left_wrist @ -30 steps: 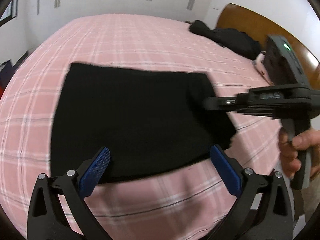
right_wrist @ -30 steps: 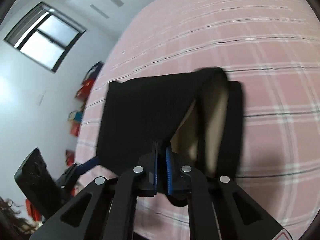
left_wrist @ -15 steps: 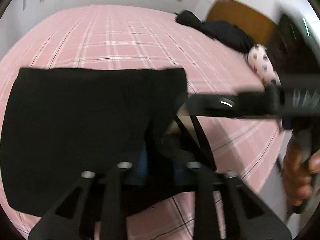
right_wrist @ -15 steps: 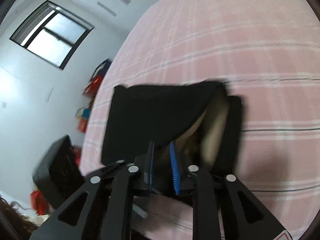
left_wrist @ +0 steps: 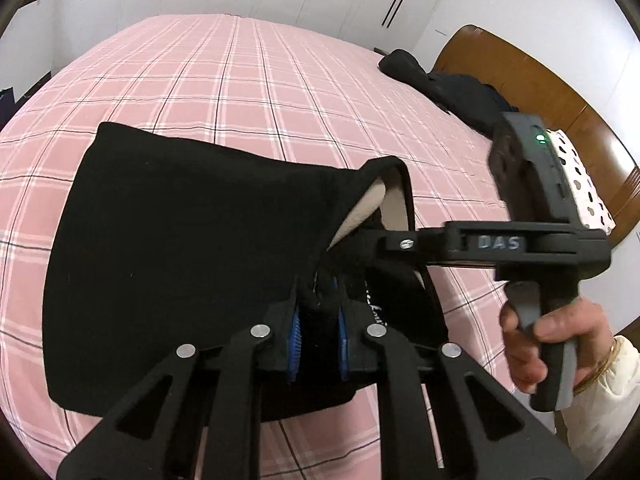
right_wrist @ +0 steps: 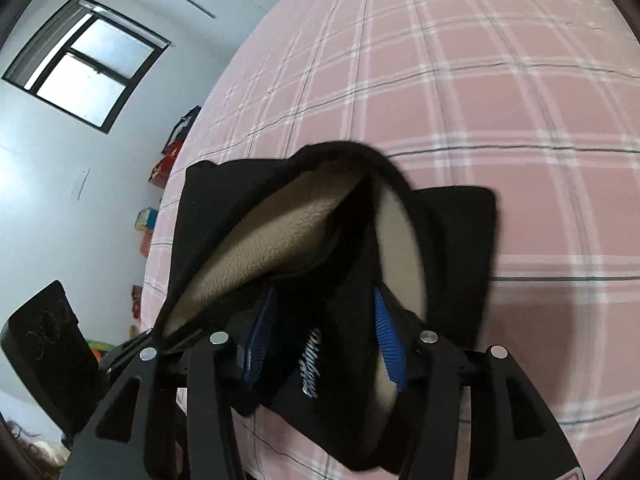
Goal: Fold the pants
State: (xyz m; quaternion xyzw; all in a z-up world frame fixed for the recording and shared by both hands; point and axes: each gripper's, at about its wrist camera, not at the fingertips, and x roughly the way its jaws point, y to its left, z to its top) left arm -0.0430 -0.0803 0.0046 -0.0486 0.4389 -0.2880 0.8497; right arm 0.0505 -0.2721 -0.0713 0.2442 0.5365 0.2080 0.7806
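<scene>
Black pants with a beige fleece lining lie folded on the pink plaid bed. My left gripper is shut on the near right edge of the pants and lifts it. My right gripper has its blue pads apart, with pants fabric between them. It also shows in the left wrist view, reaching in from the right at the lifted edge. The raised layer opens and shows the lining.
A dark garment and a spotted pillow lie by the wooden headboard at the far right. A window and shelves with clutter stand beyond the bed's left side.
My left gripper moved in and shut on the pants' near right edge, lifting it. My right gripper, shut on that edge a second ago, has opened its jaws.
</scene>
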